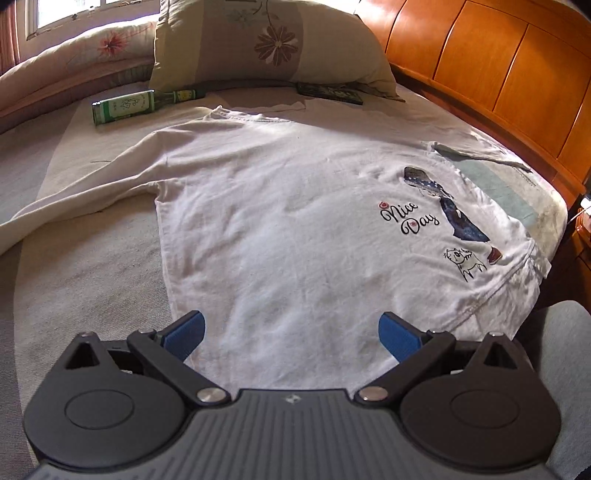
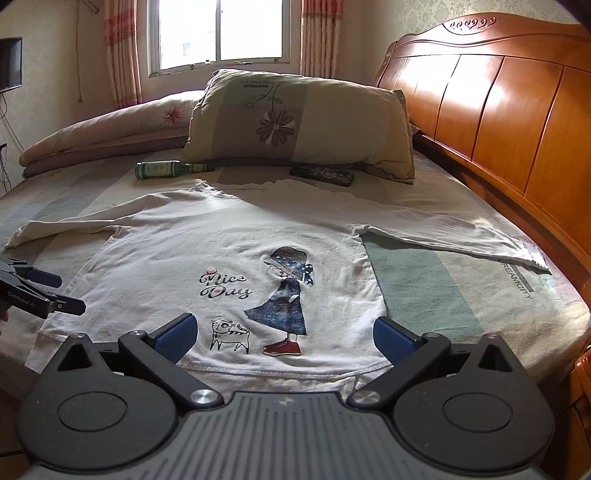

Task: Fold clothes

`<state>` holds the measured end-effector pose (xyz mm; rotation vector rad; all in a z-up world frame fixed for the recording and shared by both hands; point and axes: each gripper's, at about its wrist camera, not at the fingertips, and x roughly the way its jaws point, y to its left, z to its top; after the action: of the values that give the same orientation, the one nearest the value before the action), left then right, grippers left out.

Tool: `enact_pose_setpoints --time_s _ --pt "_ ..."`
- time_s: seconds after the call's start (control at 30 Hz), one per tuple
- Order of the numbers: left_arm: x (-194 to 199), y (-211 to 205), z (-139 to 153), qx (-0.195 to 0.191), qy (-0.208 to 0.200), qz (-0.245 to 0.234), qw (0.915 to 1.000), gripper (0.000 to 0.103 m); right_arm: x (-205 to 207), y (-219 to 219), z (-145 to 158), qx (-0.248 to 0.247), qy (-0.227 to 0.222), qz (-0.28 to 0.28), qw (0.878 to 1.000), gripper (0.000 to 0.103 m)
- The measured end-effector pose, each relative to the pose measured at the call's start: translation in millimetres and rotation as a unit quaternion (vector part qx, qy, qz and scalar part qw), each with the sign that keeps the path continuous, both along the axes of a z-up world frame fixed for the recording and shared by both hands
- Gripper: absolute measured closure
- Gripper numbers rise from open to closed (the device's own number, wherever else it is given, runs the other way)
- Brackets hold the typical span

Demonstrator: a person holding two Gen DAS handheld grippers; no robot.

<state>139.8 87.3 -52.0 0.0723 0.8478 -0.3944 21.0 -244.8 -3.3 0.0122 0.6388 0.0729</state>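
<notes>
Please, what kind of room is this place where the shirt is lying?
Most likely a home bedroom. The white shirt lies spread on a bed with a wooden headboard, a flowered pillow and a folded quilt; a curtained window is behind.

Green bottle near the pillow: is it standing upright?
No. The green bottle lies on its side on the bed, beyond the shirt's collar, beside the pillow.

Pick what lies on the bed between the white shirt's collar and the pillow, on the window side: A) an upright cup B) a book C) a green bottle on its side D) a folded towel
C: a green bottle lies on its side just past the shirt, before the pillow.
</notes>
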Motion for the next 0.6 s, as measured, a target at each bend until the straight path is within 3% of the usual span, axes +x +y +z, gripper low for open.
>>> enact_pose_setpoints --time_s 0.17,0.33,0.5,0.6 --pt "-9.6 -16.8 30.6 -0.005 -0.029 0.014 0.9995 0.003 31.3 -15.2 -8.6 0.019 0.039 0.021 0.999 0.0" --pt "-18.6 -37.9 51.8 0.0 -0.034 0.002 0.9994 0.003 79.5 -17.5 -44.8 0.098 0.083 0.06 0.99 0.0" --pt "-16.1 -48.1 65.9 0.052 -0.04 0.015 0.9977 0.003 113.2 -14.0 -75.6 0.176 0.11 0.097 0.973 0.0" --pt "-12.2 -49.0 74.1 0.07 -0.042 0.029 0.9963 0.003 118.1 -26.6 -92.6 0.198 0.128 0.072 0.969 0.0"
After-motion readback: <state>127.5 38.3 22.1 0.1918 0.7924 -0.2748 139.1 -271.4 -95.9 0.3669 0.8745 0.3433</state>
